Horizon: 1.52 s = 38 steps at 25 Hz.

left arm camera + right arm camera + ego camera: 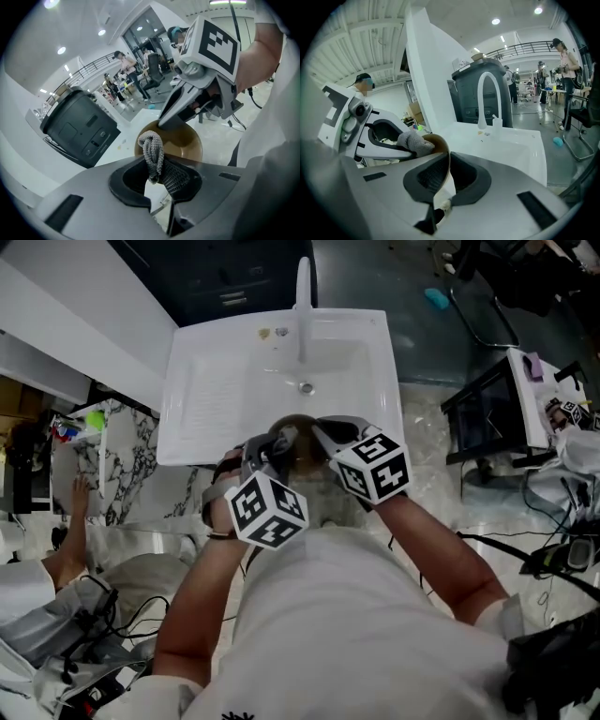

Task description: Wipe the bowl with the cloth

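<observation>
Bowl (302, 442) first: it is brown and hangs over the near edge of the white sink (216, 399), in line with the faucet (303, 296) at the sink's far side. I have my right gripper (443, 183) clamped on its rim, the thin wall pinched between the two pads, with the bowl tipped so its hollow faces my other tool. My left gripper (157, 176) has its jaws closed on a knotted grey cloth (152, 150), and the bunched end sticks out past the tips. From the right gripper view that cloth (415, 142) lies against the bowl's (440, 145) rim on the inner side. Both grippers meet over the sink's front edge, left (277, 442) and right (323, 432) just beside each other.
</observation>
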Available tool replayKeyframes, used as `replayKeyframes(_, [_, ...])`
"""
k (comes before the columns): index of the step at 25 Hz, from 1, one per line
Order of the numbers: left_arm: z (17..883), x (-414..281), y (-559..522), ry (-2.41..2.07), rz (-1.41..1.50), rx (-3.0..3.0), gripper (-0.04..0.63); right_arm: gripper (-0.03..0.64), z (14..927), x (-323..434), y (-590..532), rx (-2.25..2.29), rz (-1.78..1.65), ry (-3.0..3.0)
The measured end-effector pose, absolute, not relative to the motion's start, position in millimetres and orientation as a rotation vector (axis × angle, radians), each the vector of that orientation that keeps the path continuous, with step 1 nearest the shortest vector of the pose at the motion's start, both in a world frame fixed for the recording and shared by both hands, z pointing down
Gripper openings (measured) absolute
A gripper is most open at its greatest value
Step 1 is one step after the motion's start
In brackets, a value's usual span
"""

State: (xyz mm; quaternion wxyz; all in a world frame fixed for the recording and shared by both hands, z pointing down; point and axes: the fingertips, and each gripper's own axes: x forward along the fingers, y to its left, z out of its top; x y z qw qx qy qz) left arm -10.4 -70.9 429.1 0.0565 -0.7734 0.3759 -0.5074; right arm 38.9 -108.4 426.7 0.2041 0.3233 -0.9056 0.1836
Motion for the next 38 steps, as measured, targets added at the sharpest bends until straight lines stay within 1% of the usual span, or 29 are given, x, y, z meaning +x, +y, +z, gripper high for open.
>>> replayKeyframes(14, [417,10,-83,1.155,-1.485,-2.269,0.060,0.025,421,34,-100,0.873,0.548,-2.589])
replayKeyframes(20, [420,25,-67,1.062,-1.470,-2.283,0.060,0.025,412,40,-106,0.910,0.580,-2.616])
replayKeyframes(24, [428,32,-51,0.943,-1.511,-2.279,0.060,0.025,407,45,-110,0.934,0.562,-2.625])
replayKeyframes(32, [434,8,-48,0.907,-1.646,-2.198,0.060,0.025,409,45,-106,0.930,0.490,-2.615])
replayKeyframes(38, [420,-10,-62,1.053,-1.583,-2.188,0.060,0.025,413,36,-98,0.902,0.493,-2.616])
